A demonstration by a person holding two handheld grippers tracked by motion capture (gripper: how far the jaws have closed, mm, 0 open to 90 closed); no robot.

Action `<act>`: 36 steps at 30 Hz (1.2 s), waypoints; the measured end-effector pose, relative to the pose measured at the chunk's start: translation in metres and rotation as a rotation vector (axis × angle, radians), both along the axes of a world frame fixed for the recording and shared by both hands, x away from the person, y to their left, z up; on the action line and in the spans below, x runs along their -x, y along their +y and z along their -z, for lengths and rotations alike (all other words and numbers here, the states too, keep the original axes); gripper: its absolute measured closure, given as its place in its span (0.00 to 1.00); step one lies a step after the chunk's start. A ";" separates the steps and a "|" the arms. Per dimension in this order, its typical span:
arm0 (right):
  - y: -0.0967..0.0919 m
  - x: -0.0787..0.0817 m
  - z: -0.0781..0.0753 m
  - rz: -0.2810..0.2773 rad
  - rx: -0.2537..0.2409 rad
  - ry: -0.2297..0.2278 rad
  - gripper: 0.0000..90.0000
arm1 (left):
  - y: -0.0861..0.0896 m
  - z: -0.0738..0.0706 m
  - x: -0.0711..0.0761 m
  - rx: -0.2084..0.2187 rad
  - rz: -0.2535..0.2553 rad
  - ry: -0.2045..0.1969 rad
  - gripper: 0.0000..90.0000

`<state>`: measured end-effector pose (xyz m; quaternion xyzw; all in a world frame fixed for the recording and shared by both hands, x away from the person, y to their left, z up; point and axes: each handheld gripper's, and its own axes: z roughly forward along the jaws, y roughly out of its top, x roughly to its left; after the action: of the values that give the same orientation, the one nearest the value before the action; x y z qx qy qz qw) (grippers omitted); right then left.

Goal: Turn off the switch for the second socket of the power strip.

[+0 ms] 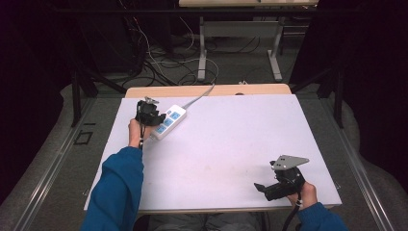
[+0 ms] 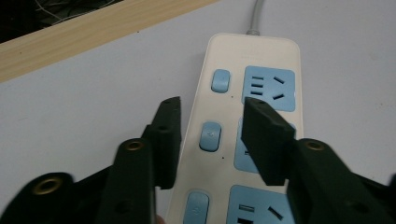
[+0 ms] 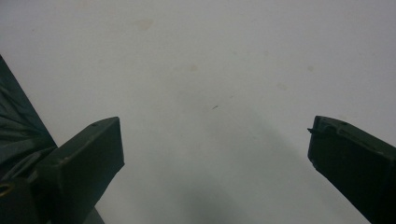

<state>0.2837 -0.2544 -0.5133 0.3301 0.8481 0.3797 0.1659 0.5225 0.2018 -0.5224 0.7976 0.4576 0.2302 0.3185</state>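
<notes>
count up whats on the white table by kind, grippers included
power strip: 1
handheld grippers: 2, the left gripper over the strip, jaws apart and not pressing it, and the right gripper at the near right corner, jaws wide with bare table between them
total: 3

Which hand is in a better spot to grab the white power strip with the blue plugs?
The left. Its hand-held gripper already hangs right over the power strip, jaws open above its blue switches. The right hand-held gripper sits far off at the table's near right corner, jaws wide open over bare tabletop.
</notes>
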 end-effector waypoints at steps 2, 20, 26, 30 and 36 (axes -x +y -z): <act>0.000 0.000 0.000 -0.004 -0.002 0.001 0.03 | 0.000 -0.002 0.001 0.002 -0.005 0.011 0.50; 0.000 0.000 0.000 -0.006 0.005 -0.001 0.03 | -0.011 -0.018 0.026 0.029 0.033 0.023 0.00; 0.000 0.000 0.000 0.000 0.002 0.002 0.03 | -0.007 -0.019 0.042 0.029 0.041 0.004 0.00; 0.000 0.000 -0.001 -0.005 0.004 0.003 0.03 | -0.004 -0.017 0.054 0.027 0.053 -0.001 0.00; 0.000 0.000 -0.001 -0.006 0.006 0.002 0.03 | -0.003 -0.021 0.068 0.019 0.076 -0.008 0.00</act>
<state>0.2837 -0.2546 -0.5122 0.3276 0.8503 0.3773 0.1650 0.4550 0.1992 -0.5017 0.8105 0.4278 0.2165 0.3364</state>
